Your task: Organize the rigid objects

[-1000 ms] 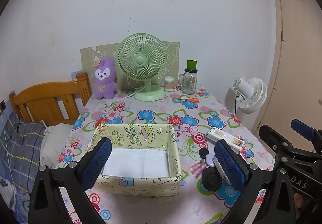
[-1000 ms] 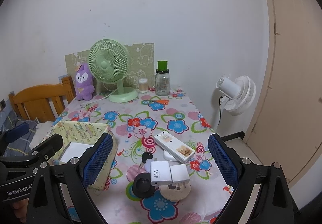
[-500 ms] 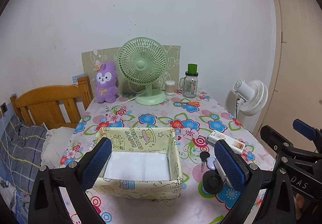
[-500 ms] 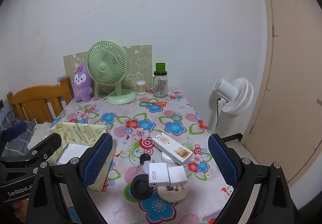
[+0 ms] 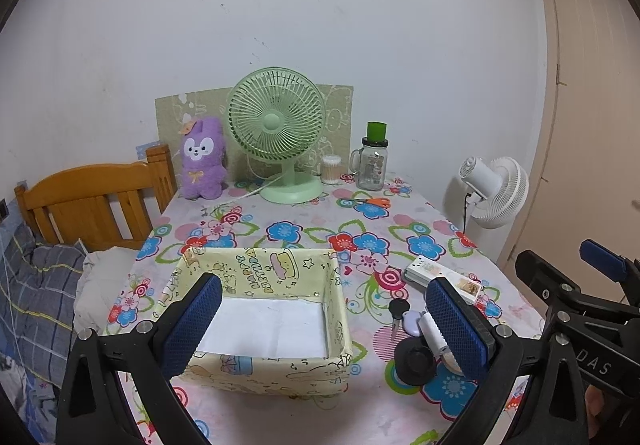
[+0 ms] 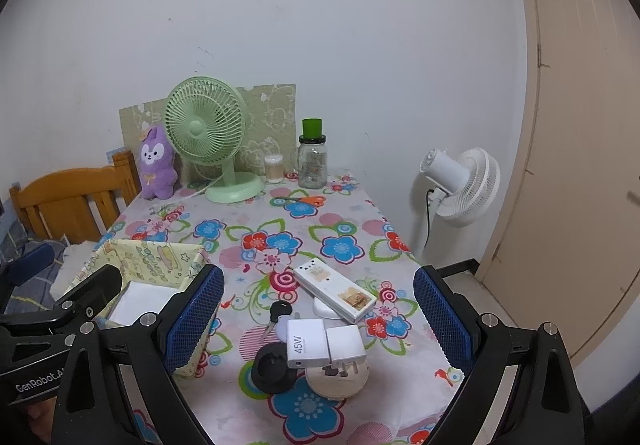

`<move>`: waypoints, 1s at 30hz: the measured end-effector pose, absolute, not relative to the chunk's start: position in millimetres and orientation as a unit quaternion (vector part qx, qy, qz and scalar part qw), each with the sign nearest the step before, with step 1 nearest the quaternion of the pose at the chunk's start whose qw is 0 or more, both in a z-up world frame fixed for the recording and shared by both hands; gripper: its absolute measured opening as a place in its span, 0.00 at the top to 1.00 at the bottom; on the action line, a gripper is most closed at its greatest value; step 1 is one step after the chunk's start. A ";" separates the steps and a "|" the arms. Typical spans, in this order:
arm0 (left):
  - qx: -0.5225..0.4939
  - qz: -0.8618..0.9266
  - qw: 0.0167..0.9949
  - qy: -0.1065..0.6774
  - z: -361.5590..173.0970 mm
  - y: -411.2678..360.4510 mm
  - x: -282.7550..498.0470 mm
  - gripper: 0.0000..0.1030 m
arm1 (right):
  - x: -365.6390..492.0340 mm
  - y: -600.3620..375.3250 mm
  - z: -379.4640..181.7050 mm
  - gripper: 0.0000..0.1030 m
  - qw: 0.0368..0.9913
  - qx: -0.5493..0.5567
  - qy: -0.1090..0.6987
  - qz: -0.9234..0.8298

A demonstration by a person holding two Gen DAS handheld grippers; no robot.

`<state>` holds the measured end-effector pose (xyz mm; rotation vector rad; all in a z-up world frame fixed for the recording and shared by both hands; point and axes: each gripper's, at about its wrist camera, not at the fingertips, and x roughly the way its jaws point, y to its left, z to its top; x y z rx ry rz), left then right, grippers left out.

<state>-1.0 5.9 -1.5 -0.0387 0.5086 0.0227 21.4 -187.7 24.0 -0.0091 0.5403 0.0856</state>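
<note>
A yellow patterned box (image 5: 260, 305) with a white liner stands on the floral table, its inside empty. My left gripper (image 5: 324, 325) hovers open over its near side. To the right lies a cluster of small items: a white power strip (image 6: 334, 291), a black-headed key (image 6: 278, 315), two white chargers (image 6: 326, 343) marked 45W, a black round cap (image 6: 272, 367) and a pale disc (image 6: 338, 379). My right gripper (image 6: 318, 321) hangs open above this cluster, touching nothing. The box's corner (image 6: 156, 257) shows left in the right wrist view.
At the table's far end stand a green desk fan (image 5: 280, 133), a purple plush (image 5: 202, 157), a jar with a green lid (image 5: 374, 161), a cotton-swab tub (image 5: 331, 170) and orange scissors (image 5: 370, 202). A wooden chair (image 5: 92, 201) stands left, a white floor fan (image 6: 464, 185) right.
Both grippers have pulled back and risen slightly, so the table and objects look a little farther away. Both stay open and nothing on the table has moved.
</note>
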 end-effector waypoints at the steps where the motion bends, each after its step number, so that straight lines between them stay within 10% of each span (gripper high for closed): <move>1: -0.018 0.012 0.968 0.251 -1.8 5.3 -0.8 0.00 | 22.1 -187.7 23.7 0.06 0.963 -0.004 0.268 0.042; 30: -0.014 -0.022 0.955 0.296 -25.9 -28.4 34.2 0.09 | 60.4 -204.3 -1.2 0.16 0.952 -0.021 0.300 0.050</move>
